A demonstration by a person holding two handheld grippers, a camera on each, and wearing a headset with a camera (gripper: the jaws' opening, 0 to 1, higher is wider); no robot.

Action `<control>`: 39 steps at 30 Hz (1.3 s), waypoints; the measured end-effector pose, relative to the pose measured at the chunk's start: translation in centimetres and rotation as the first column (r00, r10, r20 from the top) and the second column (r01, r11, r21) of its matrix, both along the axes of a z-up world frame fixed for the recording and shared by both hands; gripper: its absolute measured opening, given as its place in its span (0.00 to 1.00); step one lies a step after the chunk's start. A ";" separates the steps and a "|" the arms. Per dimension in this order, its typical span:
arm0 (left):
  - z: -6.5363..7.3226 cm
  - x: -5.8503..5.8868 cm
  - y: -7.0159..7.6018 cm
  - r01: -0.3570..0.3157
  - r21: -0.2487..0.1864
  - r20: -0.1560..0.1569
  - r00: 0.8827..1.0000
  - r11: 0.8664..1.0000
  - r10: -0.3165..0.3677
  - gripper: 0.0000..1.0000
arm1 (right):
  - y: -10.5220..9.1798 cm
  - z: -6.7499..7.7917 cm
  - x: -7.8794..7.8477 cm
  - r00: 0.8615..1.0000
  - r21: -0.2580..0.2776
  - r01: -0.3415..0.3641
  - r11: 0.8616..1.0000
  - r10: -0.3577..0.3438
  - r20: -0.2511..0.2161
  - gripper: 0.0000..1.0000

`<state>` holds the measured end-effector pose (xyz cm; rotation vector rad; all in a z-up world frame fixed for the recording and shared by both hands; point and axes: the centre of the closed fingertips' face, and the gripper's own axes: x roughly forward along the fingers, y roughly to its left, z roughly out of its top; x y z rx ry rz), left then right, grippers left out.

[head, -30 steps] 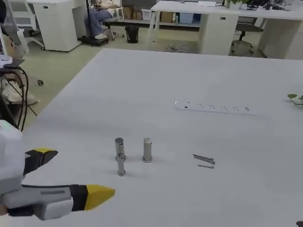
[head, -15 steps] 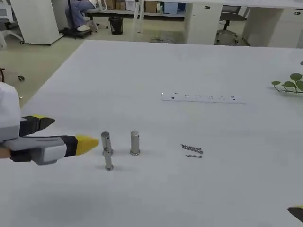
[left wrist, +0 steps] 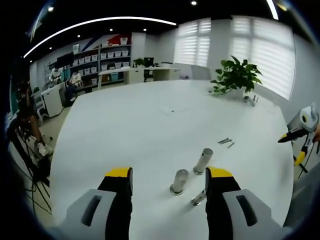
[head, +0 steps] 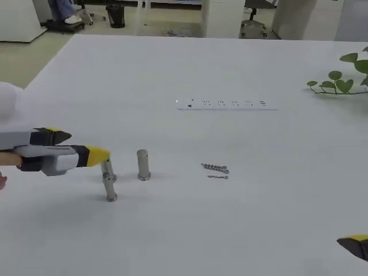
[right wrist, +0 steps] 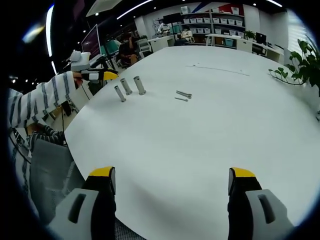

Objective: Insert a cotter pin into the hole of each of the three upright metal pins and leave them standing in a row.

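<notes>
nothing of the task looks done yet. the three pins stand upright on the table, bunched in a loose triangle rather than a row. none shows anything through its hole, though the holes are too small to make out. the cotter pins lie loose on the table, to the right of the pins and apart from them; how many there are i can't tell for sure. so, as i judge it, all three insertions are left to do, and the lining up too.

the left gripper is at the left side of the cluster, its jaws spread wide and holding nothing. in the left gripper view one pin stands in the gap between the jaws and a second stands further out. the third sits right against the inner side of the right-hand jaw; whether it touches i cannot tell. in the head view one yellow tip overlaps the top of the rear left pin.

the right gripper hangs at the near right of the table, well apart from the pins and the cotter pins. its jaws are spread wide with bare table between them, gripping nothing.
</notes>
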<state>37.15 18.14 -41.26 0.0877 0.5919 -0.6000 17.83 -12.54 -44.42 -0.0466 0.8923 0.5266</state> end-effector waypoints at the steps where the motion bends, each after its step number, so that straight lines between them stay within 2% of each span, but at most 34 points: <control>1: -0.4 0.1 -0.1 0.008 0.007 -0.008 1.000 1.000 -0.008 0.53 | 0.0 -0.1 -0.1 1.000 -0.002 0.001 1.000 -0.001 -0.004 0.92; 5: -1.7 0.1 -0.3 0.032 0.020 -0.034 0.999 0.999 -0.031 0.48 | 0.0 -0.3 -0.1 1.000 0.003 0.005 1.000 -0.005 -0.008 0.92; 8: -2.9 -0.1 -0.4 0.059 0.051 -0.062 0.997 0.997 -0.056 0.45 | 0.1 -0.5 -0.2 1.000 0.004 0.005 1.000 -0.005 -0.013 0.92; 10: -3.3 -0.1 -0.4 0.060 0.052 -0.072 0.996 0.997 -0.056 0.41 | 0.1 -0.5 -0.2 1.000 0.005 0.005 1.000 -0.005 -0.013 0.92; 15: -4.1 0.0 -0.6 0.065 0.051 -0.090 0.994 0.997 -0.060 0.39 | 0.1 -0.7 -0.2 1.000 0.006 0.005 1.000 -0.005 -0.020 0.92; 21: -5.0 0.5 -1.1 0.068 0.048 -0.103 0.993 0.997 -0.063 0.33 | 0.0 -0.9 -0.2 1.000 0.009 0.015 1.000 -0.015 -0.023 0.92; 28: -6.0 0.3 -1.8 0.091 0.040 -0.126 0.988 0.995 -0.085 0.25 | -0.3 -0.9 -0.3 0.999 0.007 0.027 1.000 -0.027 -0.026 0.92; 35: -6.1 0.1 -2.9 0.120 0.023 -0.120 0.986 0.993 -0.116 0.12 | -0.3 -0.8 -0.4 0.999 0.011 0.028 1.000 -0.028 -0.027 0.92; 39: -6.2 0.1 -3.0 0.111 0.008 -0.120 0.987 0.994 -0.109 0.13 | -0.3 -0.8 -0.5 0.999 0.012 0.029 0.999 -0.029 -0.029 0.92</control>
